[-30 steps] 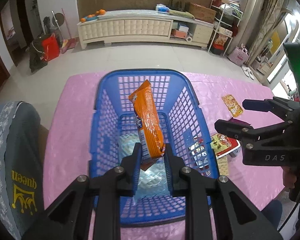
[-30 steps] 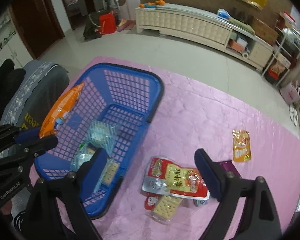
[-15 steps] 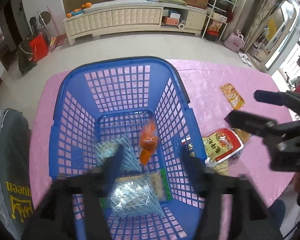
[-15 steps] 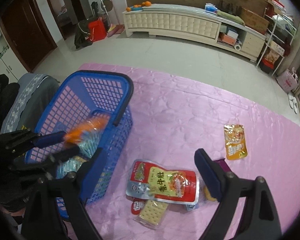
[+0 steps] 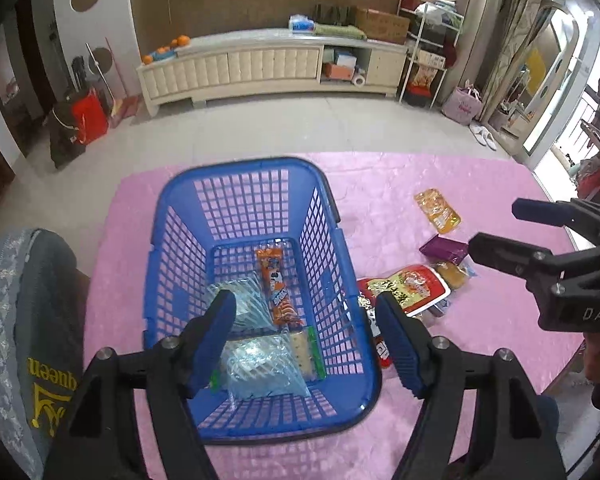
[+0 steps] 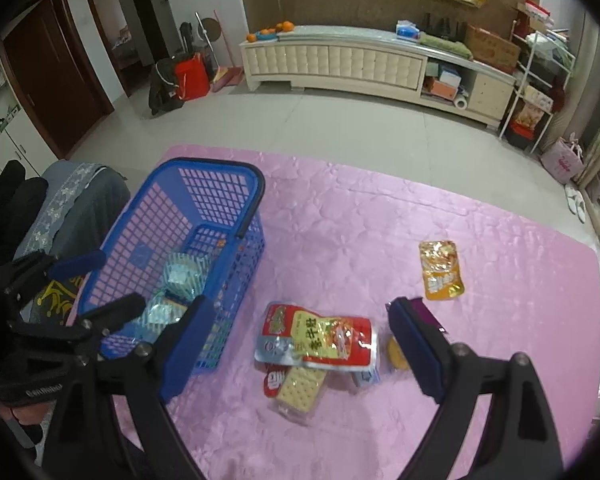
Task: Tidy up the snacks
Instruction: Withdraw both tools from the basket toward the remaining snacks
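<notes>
Tongs on my left point(image 5: 304, 336) were opening, empty, above the basket point(image 5: 172, 216); right tongs point(image 6: 300, 344) gaped empty over the red packet point(image 6: 320, 340), probably best pinched squarely.

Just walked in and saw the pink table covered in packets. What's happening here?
A person with a gripper in each hand is sorting snacks into a blue basket. The left gripper is above the basket, jaws opening and empty; an orange packet lies inside among clear wrapped packs. The right gripper hangs open over the red pouch and others left on the pink tablecloth.
</notes>
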A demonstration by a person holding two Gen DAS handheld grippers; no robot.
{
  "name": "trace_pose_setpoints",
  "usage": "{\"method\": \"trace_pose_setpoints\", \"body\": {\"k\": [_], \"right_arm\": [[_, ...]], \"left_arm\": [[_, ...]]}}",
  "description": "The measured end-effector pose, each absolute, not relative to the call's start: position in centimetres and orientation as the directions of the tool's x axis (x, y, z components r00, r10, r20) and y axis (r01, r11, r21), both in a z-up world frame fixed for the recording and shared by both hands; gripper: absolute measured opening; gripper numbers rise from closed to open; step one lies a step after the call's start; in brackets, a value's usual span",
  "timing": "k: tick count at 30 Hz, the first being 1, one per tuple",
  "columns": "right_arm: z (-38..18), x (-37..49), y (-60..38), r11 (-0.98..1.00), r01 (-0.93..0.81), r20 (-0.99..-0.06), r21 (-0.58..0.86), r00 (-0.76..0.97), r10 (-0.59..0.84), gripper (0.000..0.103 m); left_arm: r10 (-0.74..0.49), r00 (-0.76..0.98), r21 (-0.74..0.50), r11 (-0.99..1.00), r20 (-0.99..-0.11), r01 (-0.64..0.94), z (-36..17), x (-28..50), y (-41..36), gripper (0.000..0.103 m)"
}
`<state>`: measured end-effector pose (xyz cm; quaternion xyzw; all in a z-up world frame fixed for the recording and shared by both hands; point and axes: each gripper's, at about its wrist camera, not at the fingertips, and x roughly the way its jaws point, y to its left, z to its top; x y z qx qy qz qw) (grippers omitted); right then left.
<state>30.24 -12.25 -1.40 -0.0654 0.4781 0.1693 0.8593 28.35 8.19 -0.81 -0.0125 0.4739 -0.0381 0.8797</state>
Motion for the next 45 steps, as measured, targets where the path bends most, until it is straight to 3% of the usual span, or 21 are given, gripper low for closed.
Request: {"method": "trace_pose_setpoints", "body": {"k": [13,15,23,30,45], "right_arm": [[1.6,25.1,-15.5,0.943,-0.332,-0.831,0.010,0.521,0.193,0.092],[1.6,24.6,-16.1,0.944,-0.330,-0.832,0.004,0.522,0.186,0.092],[1.3,23.8,-17.4,0.920,-0.387,-0.834,-0.065,0.527,0.163,0.092],[-1.5,24.6,-18.3,0.885,-0.458,-0.856,-0.083,0.488,0.171,0.092],[-8.6,27.9,-17.2,0.676,-0.729,-0.900,-0.108,0.360,0.244,0.092]], "left_arm": [[-0.086,0.603,-0.036,0.995,-0.793,0.095,3.5,23.6,4.7,0.073],[-0.086,0.607,-0.024,0.994,-0.790,0.111,3.7,23.4,3.8,0.078],[-0.098,0.604,0.005,0.986,-0.791,0.166,2.8,23.0,-0.3,0.078],[-0.083,0.601,0.022,0.986,-0.795,0.165,0.6,22.9,-2.7,0.078],[0.033,0.599,0.037,0.999,-0.800,-0.006,-4.2,21.9,-3.9,0.079]]}}
